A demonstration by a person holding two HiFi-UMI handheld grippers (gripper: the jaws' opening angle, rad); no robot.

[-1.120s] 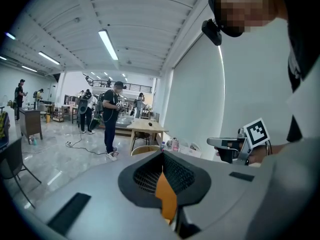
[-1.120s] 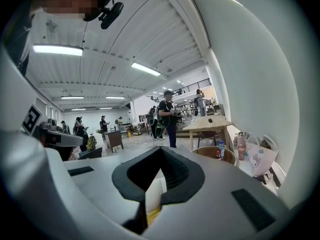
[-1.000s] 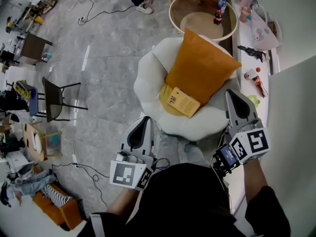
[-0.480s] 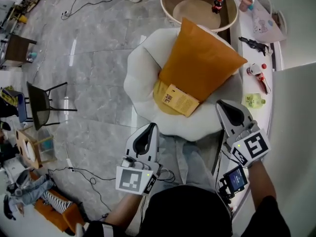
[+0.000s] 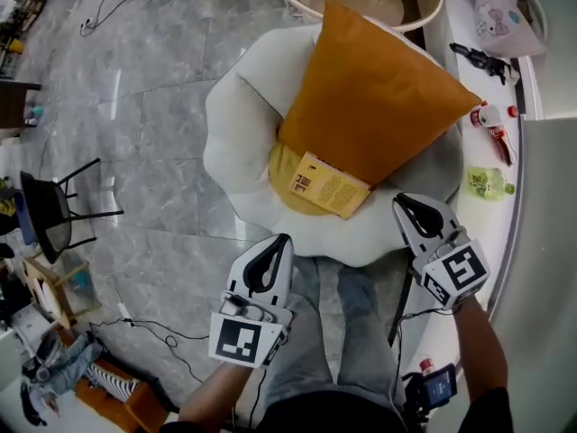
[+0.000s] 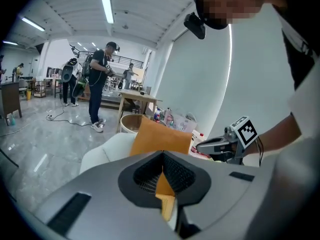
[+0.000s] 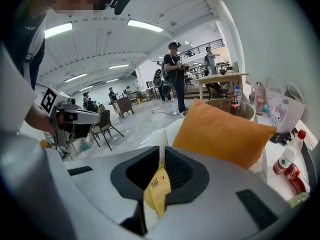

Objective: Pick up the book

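1. You are holding the left gripper (image 5: 282, 239) and the right gripper (image 5: 399, 202) out in front of you, one at each side of your legs, both pointing toward the white chair (image 5: 236, 124).
2. The jaws of the left gripper are sitting together at their tips and gripping nothing. The left gripper view is showing only the distant book through the notch below them.
3. The jaws of the right gripper are likewise pressed together and empty, with the book appearing beyond them in the right gripper view.
4. The book (image 5: 329, 185), yellow with a dark printed mark near one corner, is lying flat on the yellow patch (image 5: 281, 171) of the chair's seat. Its far edge is meeting the lower edge of the orange cushion (image 5: 374, 93).
5. The cushion is leaning against the chair's back and covering most of the seat.
6. Both grippers are hanging short of the book, apart from it, with the right one the nearer to it.
7. A white desk (image 5: 499, 233) is running along your right side, carrying a red-capped bottle (image 5: 491, 115) and a green object (image 5: 489, 183).
8. Grey marble floor (image 5: 153, 142) is spreading out to your left.
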